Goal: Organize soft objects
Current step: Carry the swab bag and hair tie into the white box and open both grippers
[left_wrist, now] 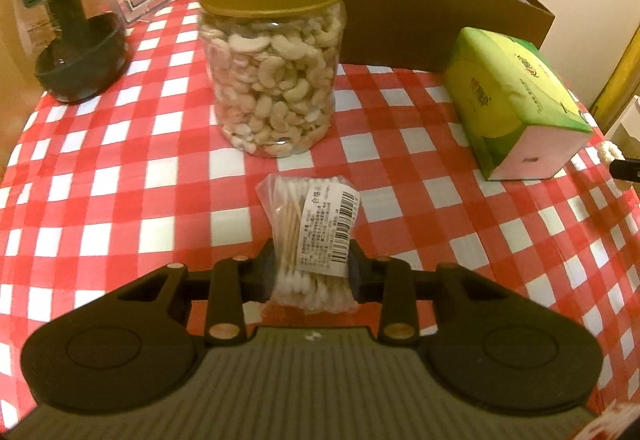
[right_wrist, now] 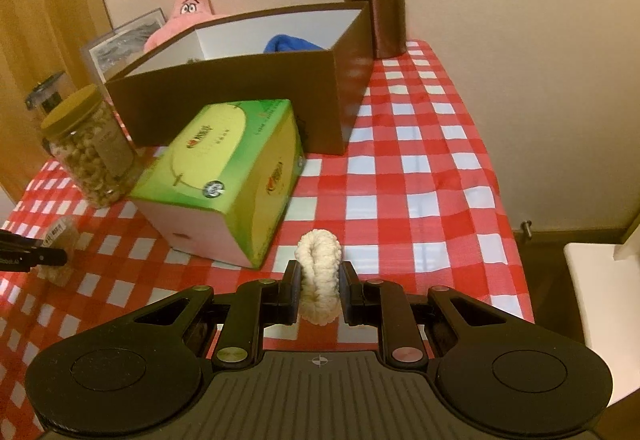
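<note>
Left gripper [left_wrist: 312, 272] jaws pinching cotton swab pack [left_wrist: 310, 236]; right gripper [right_wrist: 320, 290] jaws pinching cream scrunchie [right_wrist: 319, 276]. Bench [right_wrist: 420, 180] clear right of frame; tissue box [right_wrist: 224, 176] crowds left.

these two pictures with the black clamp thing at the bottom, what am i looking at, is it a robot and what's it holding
No robot: a person holds a handheld gripper in each hand, and each carries a wide-angle camera looking along its two fingers.

The left-hand view shows the left gripper shut on a bag of cotton swabs. The right-hand view shows the right gripper shut on a cream scrunchie.

On the red checked tablecloth stand a jar of cashews, a green tissue box, an open brown box with something blue inside, and a brown flask. A pink star plush sits behind.
</note>
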